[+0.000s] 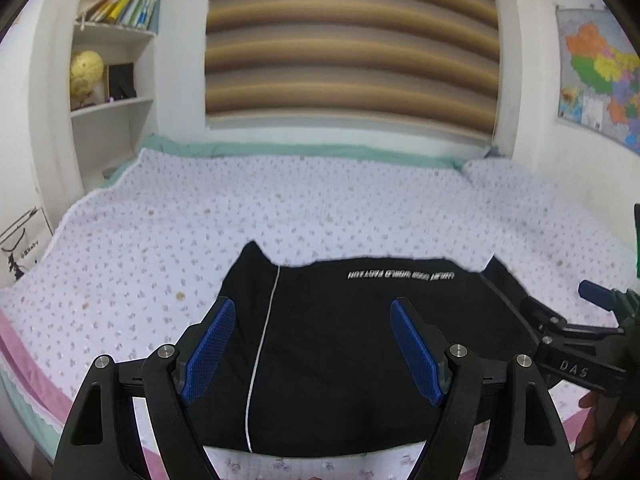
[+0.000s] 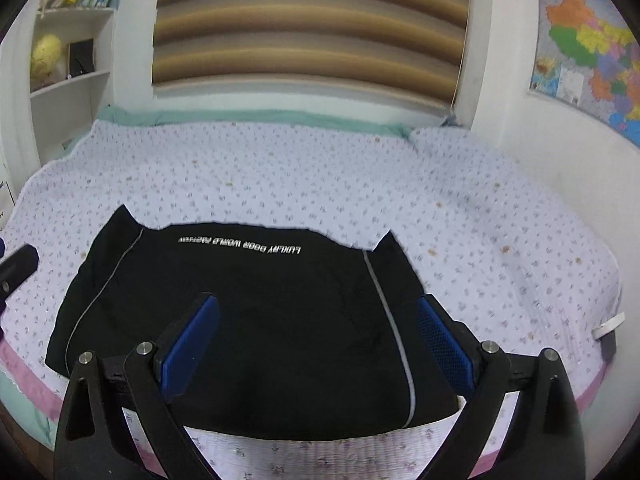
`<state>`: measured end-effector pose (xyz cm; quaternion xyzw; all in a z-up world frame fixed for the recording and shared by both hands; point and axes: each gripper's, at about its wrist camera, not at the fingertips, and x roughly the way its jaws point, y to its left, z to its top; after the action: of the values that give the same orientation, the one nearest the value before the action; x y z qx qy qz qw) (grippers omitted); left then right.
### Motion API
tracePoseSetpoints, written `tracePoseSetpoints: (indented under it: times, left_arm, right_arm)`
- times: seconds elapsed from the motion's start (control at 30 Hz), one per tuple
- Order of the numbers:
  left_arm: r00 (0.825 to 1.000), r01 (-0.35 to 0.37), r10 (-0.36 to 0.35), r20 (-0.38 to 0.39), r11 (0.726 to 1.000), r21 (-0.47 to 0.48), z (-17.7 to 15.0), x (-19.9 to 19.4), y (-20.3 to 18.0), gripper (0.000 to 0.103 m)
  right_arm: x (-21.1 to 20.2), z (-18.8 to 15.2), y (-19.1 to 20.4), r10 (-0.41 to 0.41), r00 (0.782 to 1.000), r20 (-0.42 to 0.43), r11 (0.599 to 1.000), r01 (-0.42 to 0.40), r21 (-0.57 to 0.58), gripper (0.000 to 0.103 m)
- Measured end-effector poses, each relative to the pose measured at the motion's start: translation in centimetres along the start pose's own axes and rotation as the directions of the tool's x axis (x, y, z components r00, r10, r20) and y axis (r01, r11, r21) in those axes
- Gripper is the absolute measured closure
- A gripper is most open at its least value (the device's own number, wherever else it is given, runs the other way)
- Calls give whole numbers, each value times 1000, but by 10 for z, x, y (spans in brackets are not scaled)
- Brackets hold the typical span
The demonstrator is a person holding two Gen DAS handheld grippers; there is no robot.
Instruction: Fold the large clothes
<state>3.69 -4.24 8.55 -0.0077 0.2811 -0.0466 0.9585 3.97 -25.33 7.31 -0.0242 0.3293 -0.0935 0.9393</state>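
A black fabric garment with thin white piping stripes and a line of white lettering lies spread flat on the bed with the pale lilac floral quilt, near the bed's front edge. In the left wrist view it fills the 6 o'clock part of the frame, with the lettering towards 12 o'clock of the cloth and one white stripe running down at about 7 o'clock. In the right wrist view the same garment shows two stripes, one at 9 o'clock and one at 4 o'clock, and two pointed corners stick up at its far edge.

The left gripper with black arms and blue textured pads hovers over the garment with its jaws wide apart, nothing between them. The right gripper of the same build likewise hangs above the cloth, jaws spread and holding nothing. From the left wrist view the right gripper also shows at 3 o'clock, over the garment's right edge; whether it touches the cloth there cannot be told.

A pink and mint border of bedding runs along the front of the bed at 8 o'clock. Beyond the bed, at 12 o'clock, is a brown and beige striped window blind. A white bookshelf with books and a yellow globe stands at 10 o'clock, and a colourful wall map hangs at 2 o'clock.
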Motion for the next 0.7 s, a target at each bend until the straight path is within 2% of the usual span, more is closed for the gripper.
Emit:
tracePoseSetpoints:
  times: [0.13,0.27,0.7]
  left_arm:
    - [999,12,-13,-30,1000,-28,-3,12,7,22]
    - [999,-48,48,-25,999,-6,-4,17,6,22]
    - [997,-52,51,-59,999,-3,-8,18,7,22]
  right_arm:
    - [13,-2,3,13,1000,-25,1000,-13,1,4]
    - [15,-3,6,21,999,-32,1000,-21,-6,4]
    - [7,-2,-1,46,999,-12,998,-45,42,4]
